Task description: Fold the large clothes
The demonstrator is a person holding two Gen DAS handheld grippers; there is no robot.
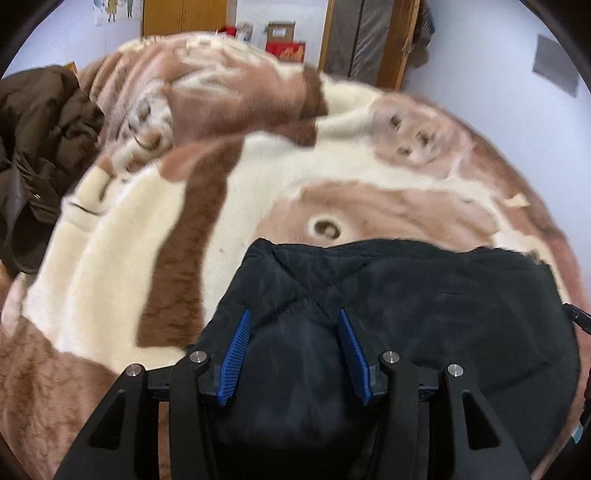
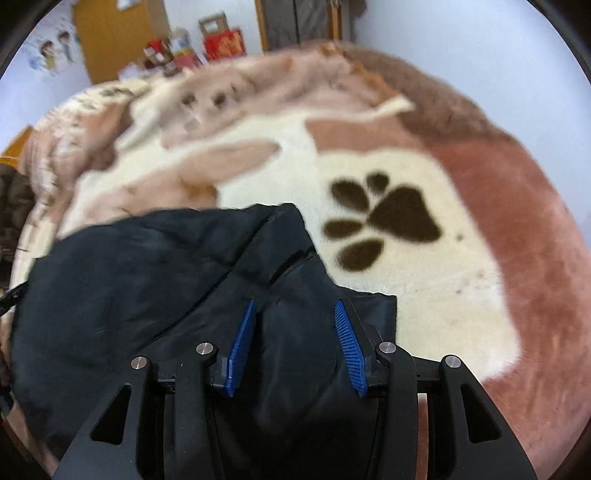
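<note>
A black padded jacket (image 1: 443,295) lies bunched on a plush cream-and-brown blanket (image 1: 110,258). In the left wrist view its left part fills the gap between the blue pads, and my left gripper (image 1: 294,314) is shut on that thick fold. In the right wrist view the same black jacket (image 2: 129,277) spreads to the left, with a corner pointing toward the paw print. My right gripper (image 2: 295,303) is shut on the jacket's right edge, and cloth bulges between its pads. Both views are slightly blurred.
A dark brown coat (image 1: 37,129) is heaped at the blanket's left side. The blanket (image 2: 424,295) carries a dark paw print (image 2: 388,221) to the right of the jacket. Boxes (image 1: 286,50), a wooden cupboard (image 1: 184,16) and a doorway stand by the far wall.
</note>
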